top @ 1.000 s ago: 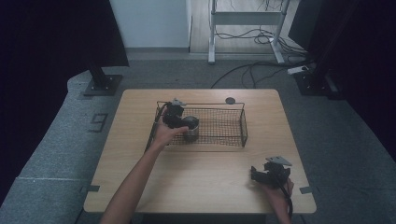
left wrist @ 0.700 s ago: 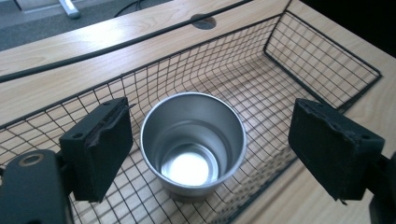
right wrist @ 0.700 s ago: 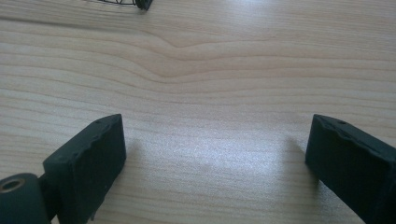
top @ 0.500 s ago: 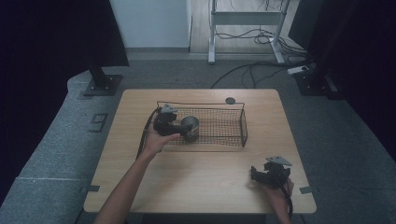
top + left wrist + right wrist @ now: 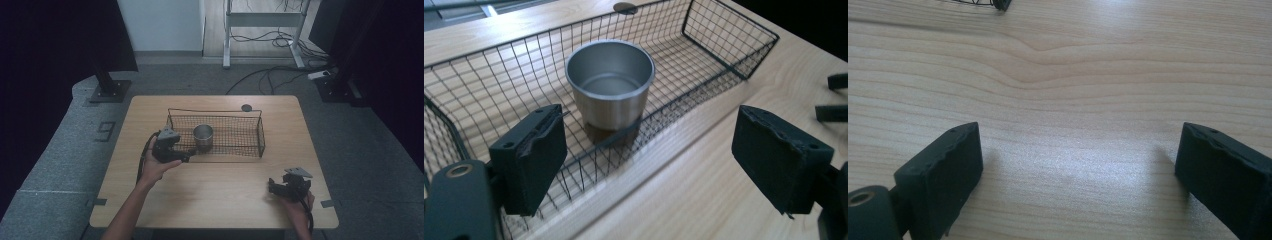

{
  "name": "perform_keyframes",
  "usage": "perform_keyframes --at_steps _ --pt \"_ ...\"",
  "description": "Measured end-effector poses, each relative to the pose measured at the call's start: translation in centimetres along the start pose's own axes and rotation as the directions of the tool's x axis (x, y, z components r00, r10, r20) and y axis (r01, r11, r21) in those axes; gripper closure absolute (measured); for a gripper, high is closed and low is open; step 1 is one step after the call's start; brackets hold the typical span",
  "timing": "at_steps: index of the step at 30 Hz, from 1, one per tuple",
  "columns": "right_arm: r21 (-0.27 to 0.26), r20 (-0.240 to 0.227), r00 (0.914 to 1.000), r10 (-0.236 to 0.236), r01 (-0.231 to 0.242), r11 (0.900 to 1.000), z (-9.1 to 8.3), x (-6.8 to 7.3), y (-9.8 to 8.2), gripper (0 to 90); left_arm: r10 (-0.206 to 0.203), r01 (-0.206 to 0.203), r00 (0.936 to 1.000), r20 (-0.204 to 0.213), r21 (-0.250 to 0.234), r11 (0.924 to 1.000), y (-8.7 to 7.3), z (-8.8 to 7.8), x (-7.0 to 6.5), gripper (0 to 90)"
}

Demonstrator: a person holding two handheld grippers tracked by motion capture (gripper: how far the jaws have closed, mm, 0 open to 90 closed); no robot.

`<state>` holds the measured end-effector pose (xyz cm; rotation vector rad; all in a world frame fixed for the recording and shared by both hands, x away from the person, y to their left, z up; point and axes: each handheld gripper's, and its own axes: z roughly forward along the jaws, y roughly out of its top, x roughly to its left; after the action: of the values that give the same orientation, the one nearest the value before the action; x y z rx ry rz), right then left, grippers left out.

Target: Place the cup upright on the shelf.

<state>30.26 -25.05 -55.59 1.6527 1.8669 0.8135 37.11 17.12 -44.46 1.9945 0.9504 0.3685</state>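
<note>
A: Left hand-held gripper (image 5: 186,155)?
B: Spread wide, nothing between the jaws. Sits at the near left corner of the wire basket (image 5: 260,131), tips pointing along the basket's near wall.

A: And the steel cup (image 5: 203,138)?
B: Upright inside the basket, just ahead of that hand-held gripper and a little to its far side, apart from both jaws. Stands open end up, nothing inside, as seen in the left gripper view (image 5: 610,82). Mesh of the basket (image 5: 719,35) stretching on beyond it.

A: Right hand-held gripper (image 5: 272,186)?
B: Also wide open and holding nothing. Low over the bare counter (image 5: 220,195), well apart from basket and cup, near the front right corner. In its own view, just wood grain of the counter (image 5: 1073,100) between the two jaws, with a corner of the basket (image 5: 1000,5) far ahead.

A: Anything else ahead of the left one?
B: A small dark round disc (image 5: 246,107) on the counter past the basket's far rim.
</note>
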Motion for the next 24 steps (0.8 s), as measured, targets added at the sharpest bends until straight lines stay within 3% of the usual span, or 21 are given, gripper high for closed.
perform_keyframes --at_steps 9,17,22,24 --pt "0.000 0.000 1.0000 0.000 0.000 1.000 0.0 0.0 0.0 5.0 0.028 -0.028 0.9990 -0.035 0.011 0.9996 -4.4 -1.3 -1.3 14.7" --pt "0.000 0.000 1.0000 0.000 0.000 1.000 0.0 0.0 0.0 5.0 0.046 -0.045 0.9986 -0.027 0.033 0.9984 -6.7 -1.4 -2.4 14.8" --pt "0.000 0.000 1.0000 0.000 0.000 1.000 0.0 0.0 0.0 5.0 0.058 -0.056 0.9981 -0.022 0.071 0.9959 -8.5 -1.3 -3.1 14.8" --pt "0.000 0.000 1.0000 0.000 0.000 1.000 0.0 0.0 0.0 5.0 0.069 -0.065 0.9968 -0.040 0.085 0.9942 -9.0 -1.3 -3.3 14.7"
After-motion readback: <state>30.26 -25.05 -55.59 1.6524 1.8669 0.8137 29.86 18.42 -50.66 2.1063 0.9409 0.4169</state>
